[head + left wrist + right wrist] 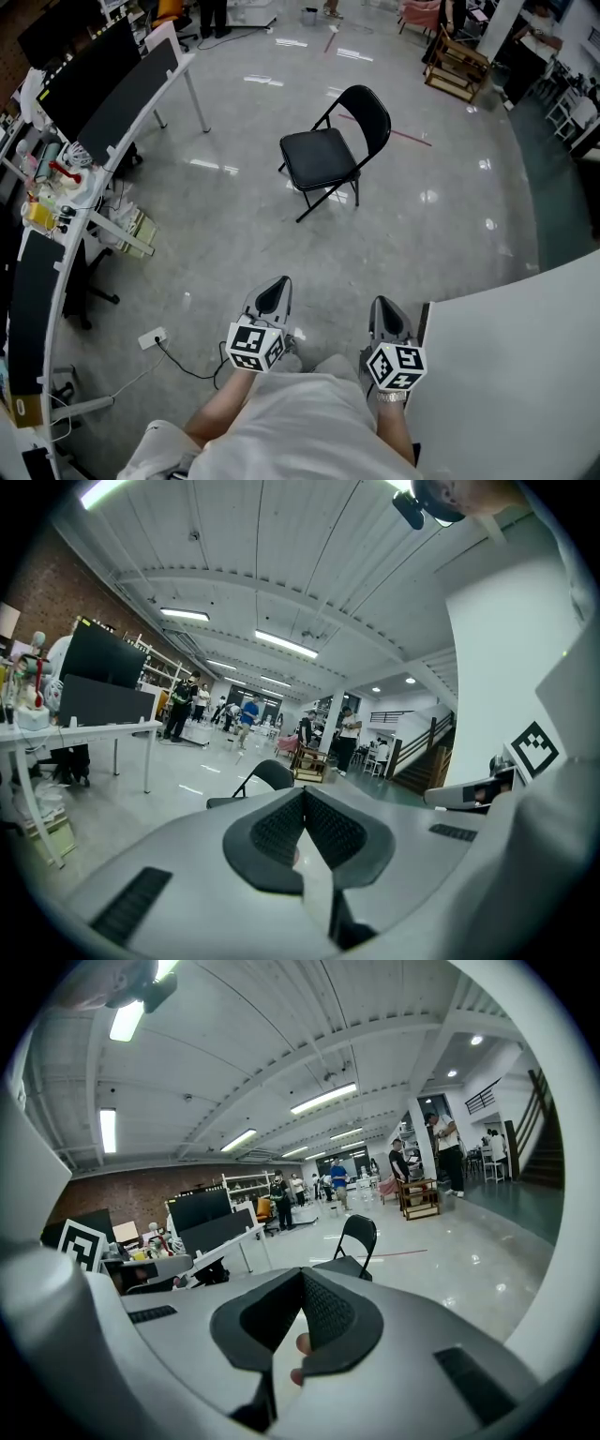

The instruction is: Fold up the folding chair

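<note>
A black folding chair (328,155) stands unfolded on the glossy grey floor, well ahead of me, its seat facing left and its backrest to the right. My left gripper (274,287) and right gripper (384,306) are held side by side low in the head view, both pointing toward the chair and far short of it. Both are shut with nothing between the jaws. The left gripper view shows the chair (259,780) small beyond the closed left gripper (305,796). The right gripper view shows the chair (356,1237) past the closed right gripper (302,1275).
A long curved desk (112,122) with dark monitors and clutter runs down the left. A white tabletop (516,375) fills the lower right. A power strip (152,337) with a cable lies on the floor at my left. A wooden rack (457,64) and people stand far back.
</note>
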The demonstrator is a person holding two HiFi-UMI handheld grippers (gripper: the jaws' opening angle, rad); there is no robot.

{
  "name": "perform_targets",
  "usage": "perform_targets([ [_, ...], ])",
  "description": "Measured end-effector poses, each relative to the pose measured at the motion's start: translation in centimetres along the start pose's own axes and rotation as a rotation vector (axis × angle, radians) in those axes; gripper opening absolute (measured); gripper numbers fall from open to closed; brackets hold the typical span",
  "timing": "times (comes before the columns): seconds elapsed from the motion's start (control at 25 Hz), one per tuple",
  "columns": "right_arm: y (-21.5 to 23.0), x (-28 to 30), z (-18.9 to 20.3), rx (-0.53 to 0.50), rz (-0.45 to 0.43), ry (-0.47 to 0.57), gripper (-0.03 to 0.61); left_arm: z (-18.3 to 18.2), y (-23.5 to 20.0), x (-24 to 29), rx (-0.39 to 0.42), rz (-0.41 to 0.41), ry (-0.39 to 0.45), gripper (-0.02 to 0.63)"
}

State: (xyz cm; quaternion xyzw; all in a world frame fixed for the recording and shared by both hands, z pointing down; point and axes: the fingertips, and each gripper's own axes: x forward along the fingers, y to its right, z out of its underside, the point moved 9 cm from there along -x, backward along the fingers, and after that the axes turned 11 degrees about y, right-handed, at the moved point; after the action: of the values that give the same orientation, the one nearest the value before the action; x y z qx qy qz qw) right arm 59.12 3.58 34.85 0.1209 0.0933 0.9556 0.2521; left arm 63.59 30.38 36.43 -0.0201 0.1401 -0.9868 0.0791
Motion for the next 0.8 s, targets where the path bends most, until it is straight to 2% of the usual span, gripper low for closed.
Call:
perform_targets([
  [0.4, 2.2, 3.0, -0.5, 0.009, 0.003, -0.024, 0.005, 0.5, -0.4, 2.5, -0.001, -0.026, -0.036, 0.012],
  [0.8, 7.8, 10.1, -3.6, 0.02, -0.084, -0.041, 0.005, -0.5, 1.0, 9.3, 0.024, -0.114, -0.024, 0.012],
])
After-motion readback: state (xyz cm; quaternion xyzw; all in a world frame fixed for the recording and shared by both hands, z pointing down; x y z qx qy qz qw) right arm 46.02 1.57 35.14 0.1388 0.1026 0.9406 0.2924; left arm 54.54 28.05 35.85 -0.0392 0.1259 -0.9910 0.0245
